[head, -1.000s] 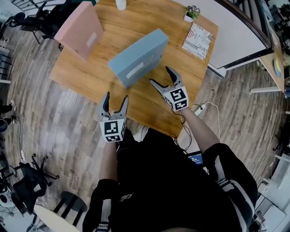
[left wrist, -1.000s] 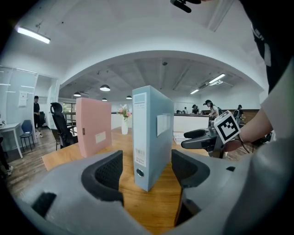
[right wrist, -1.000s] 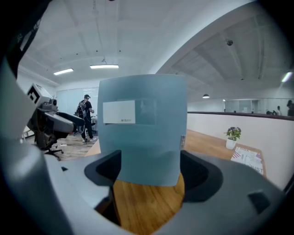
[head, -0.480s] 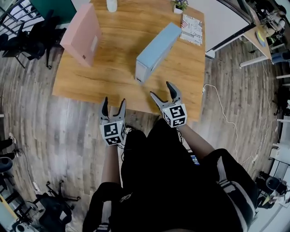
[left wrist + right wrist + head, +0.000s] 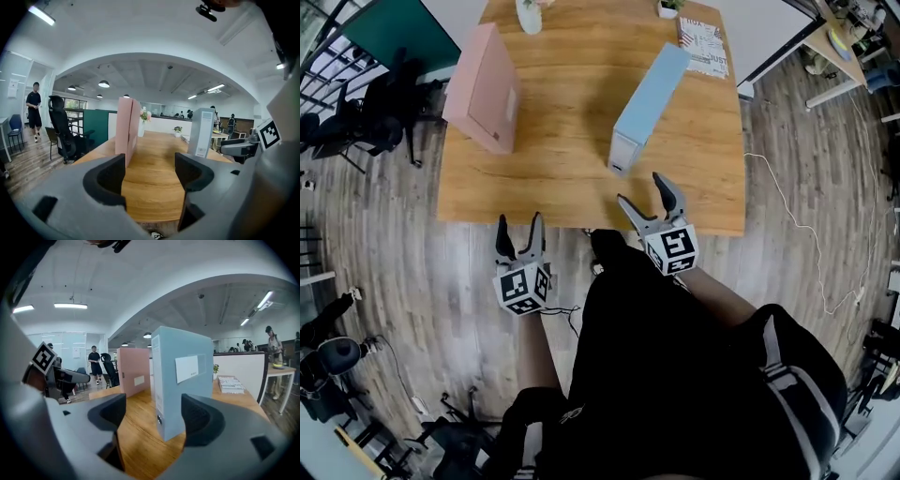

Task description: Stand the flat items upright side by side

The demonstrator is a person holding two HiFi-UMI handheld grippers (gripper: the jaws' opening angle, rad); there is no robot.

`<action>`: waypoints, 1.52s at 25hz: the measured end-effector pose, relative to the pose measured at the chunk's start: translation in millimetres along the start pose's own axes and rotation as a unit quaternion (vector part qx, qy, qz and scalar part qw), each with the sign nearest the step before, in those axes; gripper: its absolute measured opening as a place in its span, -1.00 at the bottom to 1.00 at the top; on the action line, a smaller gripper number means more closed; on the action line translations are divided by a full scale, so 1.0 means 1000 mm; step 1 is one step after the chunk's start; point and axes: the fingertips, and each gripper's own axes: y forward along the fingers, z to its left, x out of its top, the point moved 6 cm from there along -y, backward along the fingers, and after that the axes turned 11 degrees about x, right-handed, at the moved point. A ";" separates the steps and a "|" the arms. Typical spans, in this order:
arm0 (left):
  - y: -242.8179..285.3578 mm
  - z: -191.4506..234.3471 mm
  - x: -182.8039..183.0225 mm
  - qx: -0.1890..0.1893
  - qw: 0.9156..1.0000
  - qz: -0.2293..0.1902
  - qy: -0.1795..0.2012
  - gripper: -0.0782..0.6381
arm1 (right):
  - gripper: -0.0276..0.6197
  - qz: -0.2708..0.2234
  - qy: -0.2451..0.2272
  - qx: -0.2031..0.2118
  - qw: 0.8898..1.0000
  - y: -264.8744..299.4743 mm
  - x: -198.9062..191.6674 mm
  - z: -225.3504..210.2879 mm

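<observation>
Two flat box files stand upright and apart on the wooden table [image 5: 572, 159]: a pink file [image 5: 485, 87] at the left and a light blue file [image 5: 649, 105] at the right. My right gripper [image 5: 643, 190] hovers at the table's near edge, just short of the blue file [image 5: 185, 380]. It is open with nothing between its jaws, which have just been closing a little. My left gripper [image 5: 519, 227] is open and empty over the floor, before the table's edge. It faces the pink file [image 5: 125, 131] and the blue file [image 5: 202, 132].
At the table's far end are a vase of flowers [image 5: 528, 14], a small potted plant [image 5: 668, 7] and a printed booklet [image 5: 705, 45]. Office chairs [image 5: 366, 122] stand left of the table. A cable [image 5: 787, 216] trails on the floor at the right. A person [image 5: 33, 110] stands far off.
Both grippers have drawn back from the table toward the person: the right from beside the blue file to the table's edge, the left out over the floor. Both files stay upright.
</observation>
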 end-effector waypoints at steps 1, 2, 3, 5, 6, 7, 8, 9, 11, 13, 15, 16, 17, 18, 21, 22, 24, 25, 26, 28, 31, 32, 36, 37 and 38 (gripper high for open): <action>0.004 0.010 0.009 -0.002 1.000 -0.009 0.008 0.16 | 0.23 -0.004 0.001 -0.007 1.000 0.002 0.003 -0.001; 0.009 0.020 0.018 -0.003 1.000 -0.018 0.016 0.17 | 0.23 -0.008 0.003 -0.014 1.000 0.005 0.005 -0.001; 0.014 0.031 0.028 -0.004 0.999 -0.026 0.024 0.17 | 0.23 -0.012 0.004 -0.019 1.000 0.008 0.006 -0.002; 0.027 0.050 0.046 -0.006 0.999 -0.039 0.036 0.17 | 0.25 -0.016 0.006 -0.029 0.999 0.015 0.008 -0.004; 0.034 0.059 0.055 -0.009 0.998 -0.043 0.040 0.18 | 0.25 -0.017 0.008 -0.035 0.999 0.018 0.008 -0.006; 0.042 0.068 0.063 -0.014 0.998 -0.046 0.041 0.18 | 0.25 -0.016 0.012 -0.043 0.999 0.020 0.008 -0.008; 0.050 0.076 0.071 -0.021 0.998 -0.046 0.043 0.18 | 0.25 -0.015 0.020 -0.051 0.998 0.023 0.007 -0.011; 0.058 0.084 0.080 -0.030 0.997 -0.045 0.047 0.18 | 0.26 -0.014 0.030 -0.060 0.998 0.024 0.006 -0.013; 0.071 0.098 0.100 -0.054 0.996 -0.042 0.064 0.18 | 0.26 -0.012 0.048 -0.077 0.996 0.027 0.004 -0.015; 0.080 0.108 0.127 -0.085 0.992 -0.046 0.082 0.18 | 0.27 -0.009 0.049 -0.092 0.994 0.027 0.004 -0.014; 0.090 0.115 0.160 -0.111 0.989 -0.061 0.072 0.18 | 0.27 -0.010 0.036 -0.105 0.994 0.029 0.005 -0.012; 0.096 0.118 0.175 -0.121 0.988 -0.069 0.059 0.18 | 0.27 -0.011 0.029 -0.112 0.993 0.032 0.007 -0.011; 0.102 0.121 0.190 -0.131 0.987 -0.077 0.042 0.16 | 0.29 -0.013 0.026 -0.119 0.992 0.034 0.009 -0.010; 0.108 0.123 0.203 -0.140 0.986 -0.084 0.023 0.05 | 0.29 -0.016 0.026 -0.127 0.991 0.035 0.011 -0.008; 0.128 0.122 0.230 -0.165 0.981 -0.087 -0.045 0.04 | 0.31 -0.023 0.017 -0.153 0.988 0.039 0.017 0.000; 0.139 0.120 0.236 -0.174 0.980 -0.079 -0.062 0.11 | 0.32 -0.026 0.015 -0.165 0.986 0.041 0.019 0.001; 0.167 0.114 0.245 -0.193 0.976 -0.058 -0.081 0.17 | 0.34 -0.033 0.019 -0.199 0.979 0.044 0.025 0.001; 0.181 0.112 0.248 -0.202 0.974 -0.048 -0.087 0.17 | 0.35 -0.038 0.021 -0.216 0.975 0.045 0.029 0.002; 0.191 0.111 0.250 -0.210 0.973 -0.039 -0.091 0.17 | 0.35 -0.042 0.022 -0.232 0.972 0.048 0.033 0.004; 0.205 0.117 0.250 -0.217 0.971 -0.026 -0.093 0.13 | 0.35 -0.050 0.025 -0.257 0.965 0.057 0.041 0.007; 0.227 0.125 0.245 -0.222 0.969 0.001 -0.108 -0.02 | 0.34 -0.059 0.032 -0.307 0.949 0.071 0.051 0.008; 0.235 0.124 0.242 -0.229 0.966 0.011 -0.118 -0.03 | 0.35 -0.062 0.034 -0.325 0.943 0.074 0.054 0.008; 0.248 0.115 0.237 -0.261 0.958 0.032 -0.114 -0.02 | 0.33 -0.063 0.034 -0.379 0.923 0.085 0.064 0.006; 0.248 0.113 0.234 -0.263 0.958 0.036 -0.104 -0.02 | 0.32 -0.059 0.036 -0.388 0.919 0.085 0.064 0.004; 0.249 0.109 0.232 -0.264 0.959 0.041 -0.096 -0.02 | 0.31 -0.054 0.039 -0.396 0.916 0.084 0.064 0.003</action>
